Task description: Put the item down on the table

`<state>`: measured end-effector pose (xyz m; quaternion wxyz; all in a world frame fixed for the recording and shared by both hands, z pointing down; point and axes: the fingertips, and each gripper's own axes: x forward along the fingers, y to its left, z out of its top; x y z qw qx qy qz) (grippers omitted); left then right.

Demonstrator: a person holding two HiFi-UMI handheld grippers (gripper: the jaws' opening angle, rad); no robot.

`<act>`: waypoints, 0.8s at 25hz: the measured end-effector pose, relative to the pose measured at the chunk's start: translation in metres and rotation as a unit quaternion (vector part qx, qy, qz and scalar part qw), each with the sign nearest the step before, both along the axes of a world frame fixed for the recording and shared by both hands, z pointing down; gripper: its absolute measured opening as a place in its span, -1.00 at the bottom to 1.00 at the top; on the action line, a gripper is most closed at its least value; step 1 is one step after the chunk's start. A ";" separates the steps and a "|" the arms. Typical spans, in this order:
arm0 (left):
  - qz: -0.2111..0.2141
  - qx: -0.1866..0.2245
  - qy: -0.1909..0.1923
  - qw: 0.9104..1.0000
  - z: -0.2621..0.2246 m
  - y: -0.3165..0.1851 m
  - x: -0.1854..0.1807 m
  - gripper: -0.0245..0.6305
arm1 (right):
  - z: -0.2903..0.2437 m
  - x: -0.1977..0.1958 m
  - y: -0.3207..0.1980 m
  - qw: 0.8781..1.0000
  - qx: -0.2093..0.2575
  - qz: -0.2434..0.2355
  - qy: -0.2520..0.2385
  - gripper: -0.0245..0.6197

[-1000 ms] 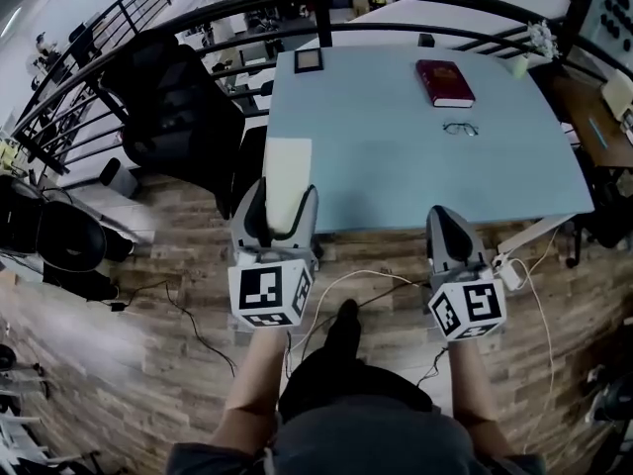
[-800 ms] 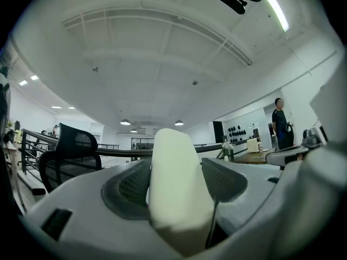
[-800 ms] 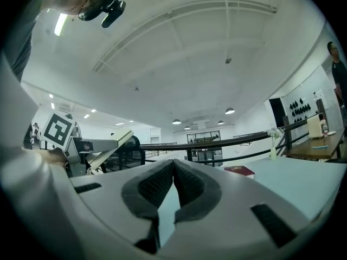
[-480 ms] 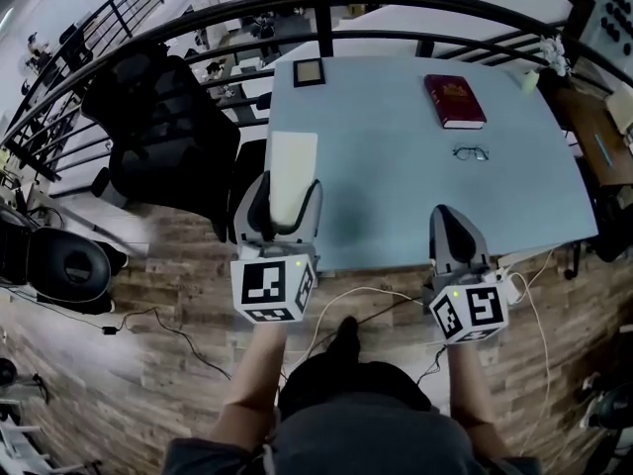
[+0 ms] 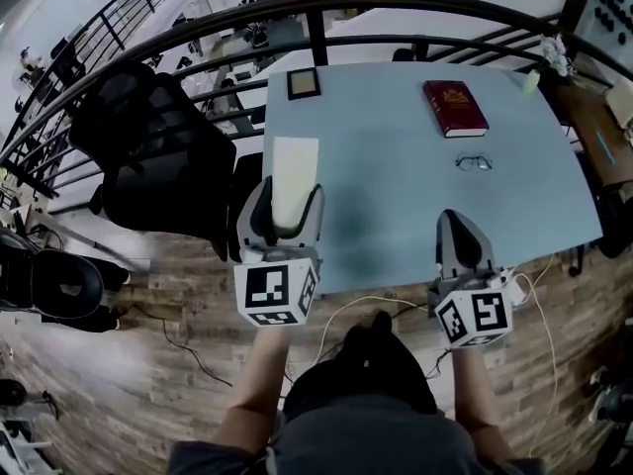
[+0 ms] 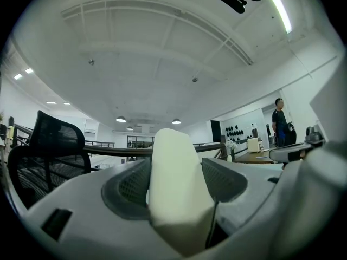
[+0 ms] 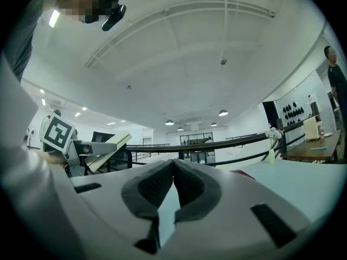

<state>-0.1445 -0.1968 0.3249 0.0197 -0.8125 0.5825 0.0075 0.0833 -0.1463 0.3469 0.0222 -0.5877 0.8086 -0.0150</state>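
A pale block (image 5: 295, 171) is clamped between the jaws of the left gripper (image 5: 285, 216), its far end jutting out past the jaw tips. From the head view it is seen over the left near corner of the light-blue counter (image 5: 396, 196); whether it touches the surface cannot be told. The right gripper (image 5: 459, 228) is held at the counter's near edge with its jaws closed together and nothing between them. A red book (image 5: 456, 107), glasses (image 5: 474, 163) and a small frame (image 5: 304, 83) are laid farther back on the counter, well apart from the block.
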 end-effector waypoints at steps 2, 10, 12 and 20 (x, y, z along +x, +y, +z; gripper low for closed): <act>0.003 -0.002 -0.001 1.000 0.002 -0.008 0.004 0.00 | 0.000 0.003 -0.006 1.000 0.001 0.002 0.000 -0.91; 0.008 -0.009 -0.013 1.000 0.005 -0.036 0.023 0.00 | -0.003 0.012 -0.034 1.000 0.003 -0.004 0.000 -0.91; 0.010 -0.012 -0.019 1.000 0.007 -0.042 0.028 0.00 | -0.003 0.015 -0.041 1.000 0.003 -0.007 -0.002 -0.91; 0.019 -0.025 -0.029 0.999 0.022 -0.073 0.055 0.00 | -0.005 0.029 -0.067 1.000 0.007 -0.012 -0.001 -0.91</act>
